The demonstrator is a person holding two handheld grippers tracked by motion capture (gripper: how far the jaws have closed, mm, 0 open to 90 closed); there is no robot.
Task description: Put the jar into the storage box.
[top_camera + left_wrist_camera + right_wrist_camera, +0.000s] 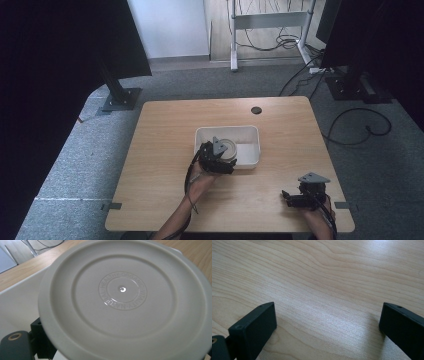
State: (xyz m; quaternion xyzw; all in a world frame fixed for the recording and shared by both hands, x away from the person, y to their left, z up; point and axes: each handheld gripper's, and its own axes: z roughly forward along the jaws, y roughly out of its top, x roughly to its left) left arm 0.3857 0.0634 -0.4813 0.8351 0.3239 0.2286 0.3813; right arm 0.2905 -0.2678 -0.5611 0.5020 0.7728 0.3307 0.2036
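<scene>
High view: a white tub [249, 150] sits in the middle of the wooden table [165, 150]. The left gripper [218, 159] is at a round white lid [125, 302] in the tub; I cannot tell its grip. The right gripper [300, 196], jaws wide apart, rests near the table's front right corner.
</scene>
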